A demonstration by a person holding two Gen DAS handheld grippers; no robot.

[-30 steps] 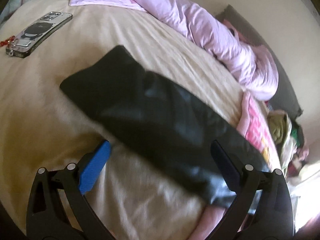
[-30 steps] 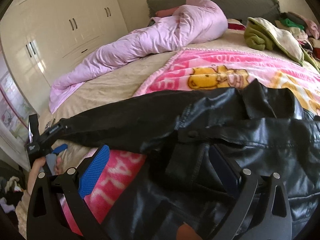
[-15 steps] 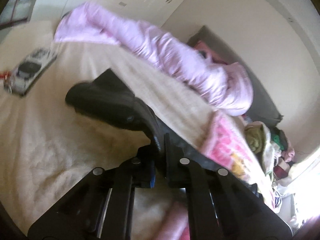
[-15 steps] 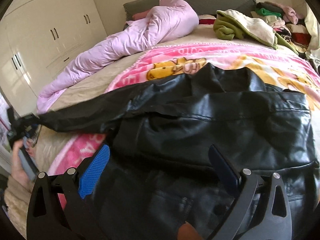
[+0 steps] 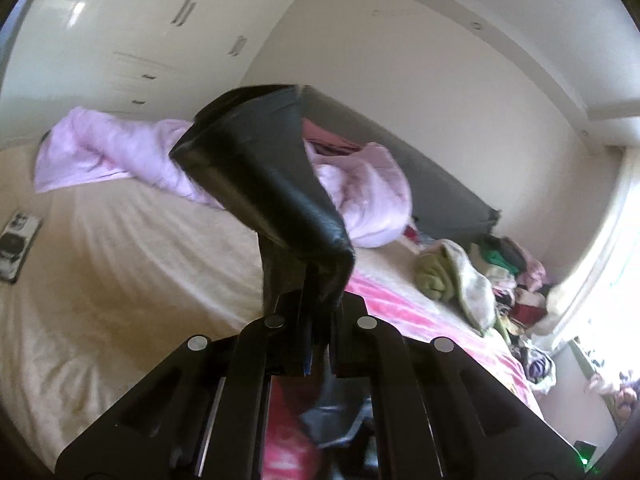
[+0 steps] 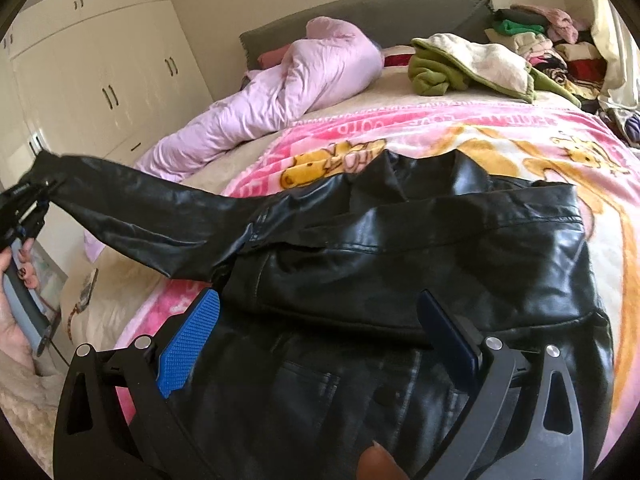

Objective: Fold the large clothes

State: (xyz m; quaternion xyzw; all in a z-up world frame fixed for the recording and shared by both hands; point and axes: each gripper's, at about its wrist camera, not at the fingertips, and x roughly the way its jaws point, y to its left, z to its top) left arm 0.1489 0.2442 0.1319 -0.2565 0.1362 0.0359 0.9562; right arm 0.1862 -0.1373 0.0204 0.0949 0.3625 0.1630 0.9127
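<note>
A black leather jacket (image 6: 420, 264) lies on the pink cartoon blanket (image 6: 520, 148) on the bed. Its left sleeve (image 6: 160, 216) is stretched out and lifted off the bed. My left gripper (image 5: 318, 320) is shut on the sleeve (image 5: 264, 176) near the cuff, and the cuff stands up in front of the camera. The left gripper also shows in the right wrist view (image 6: 24, 208), at the far left. My right gripper (image 6: 316, 328) is open and empty, hovering just above the jacket's body.
A crumpled lilac duvet (image 6: 272, 100) lies along the far side of the bed. A green and cream garment (image 6: 464, 64) and a pile of clothes (image 6: 552, 48) sit by the grey headboard (image 6: 380, 12). A phone (image 5: 16, 244) lies on the beige sheet at left.
My left gripper closed on the sleeve cuff and lifted it off the bed, pulling the sleeve up. My right gripper moved right over the jacket's body, staying open.
</note>
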